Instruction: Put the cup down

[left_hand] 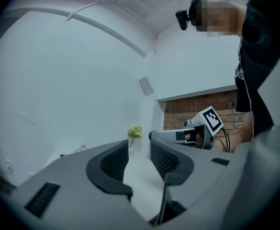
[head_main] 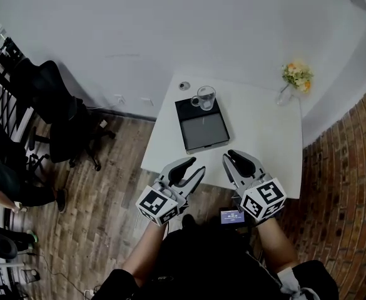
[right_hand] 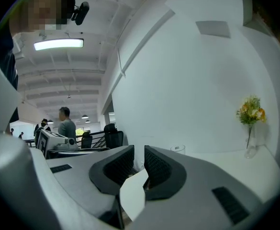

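A clear glass cup (head_main: 205, 97) stands upright on the far end of a black tray (head_main: 203, 130) on the white table (head_main: 264, 130); its rim (right_hand: 177, 149) shows over the jaw in the right gripper view. Neither gripper touches it. Both hover at the table's near edge, well short of the tray. My left gripper (head_main: 196, 165) (left_hand: 139, 145) is open, with nothing between its jaws. My right gripper (head_main: 228, 156) (right_hand: 139, 150) has its jaws nearly together, a narrow slit left, nothing in it. It also shows in the left gripper view (left_hand: 197, 131).
A small vase of flowers (head_main: 295, 80) (right_hand: 250, 121) stands at the table's far right corner. A small round fitting (head_main: 184, 85) sits behind the tray. Black office chairs (head_main: 51, 105) stand left on the wooden floor. A brick surface (head_main: 345, 186) lies right. People (right_hand: 65, 123) stand far off.
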`<state>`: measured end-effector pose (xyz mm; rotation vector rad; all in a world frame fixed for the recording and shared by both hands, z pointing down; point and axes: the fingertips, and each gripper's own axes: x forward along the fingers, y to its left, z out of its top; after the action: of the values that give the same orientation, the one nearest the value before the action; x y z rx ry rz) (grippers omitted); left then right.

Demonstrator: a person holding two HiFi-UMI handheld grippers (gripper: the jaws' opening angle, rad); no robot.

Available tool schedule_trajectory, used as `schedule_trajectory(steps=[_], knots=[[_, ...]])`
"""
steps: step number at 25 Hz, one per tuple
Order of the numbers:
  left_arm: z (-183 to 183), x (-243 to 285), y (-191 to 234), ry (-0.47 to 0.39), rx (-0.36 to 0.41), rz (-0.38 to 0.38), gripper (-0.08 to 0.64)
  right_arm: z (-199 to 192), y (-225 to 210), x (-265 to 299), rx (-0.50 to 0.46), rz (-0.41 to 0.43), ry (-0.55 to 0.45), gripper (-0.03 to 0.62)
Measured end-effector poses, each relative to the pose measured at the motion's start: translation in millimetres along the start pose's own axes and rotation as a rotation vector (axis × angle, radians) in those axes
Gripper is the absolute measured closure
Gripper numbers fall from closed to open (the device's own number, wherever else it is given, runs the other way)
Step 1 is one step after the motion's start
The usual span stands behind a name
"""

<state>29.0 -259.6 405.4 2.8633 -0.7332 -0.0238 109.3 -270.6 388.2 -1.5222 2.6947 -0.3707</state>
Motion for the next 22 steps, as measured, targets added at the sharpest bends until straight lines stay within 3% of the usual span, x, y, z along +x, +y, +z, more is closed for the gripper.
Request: schedule_trajectory(steps=[11,22], knots=[[2,-7,-3,-0.007,0.011,-0.013,0.411,-5,10,-5,-0.072,-0.015,0.022,0.575],[3,-7,-5,-0.011,0.01,-0.024,0.411,-8,11,-7,-0.085,-0.025,0.033,0.578]])
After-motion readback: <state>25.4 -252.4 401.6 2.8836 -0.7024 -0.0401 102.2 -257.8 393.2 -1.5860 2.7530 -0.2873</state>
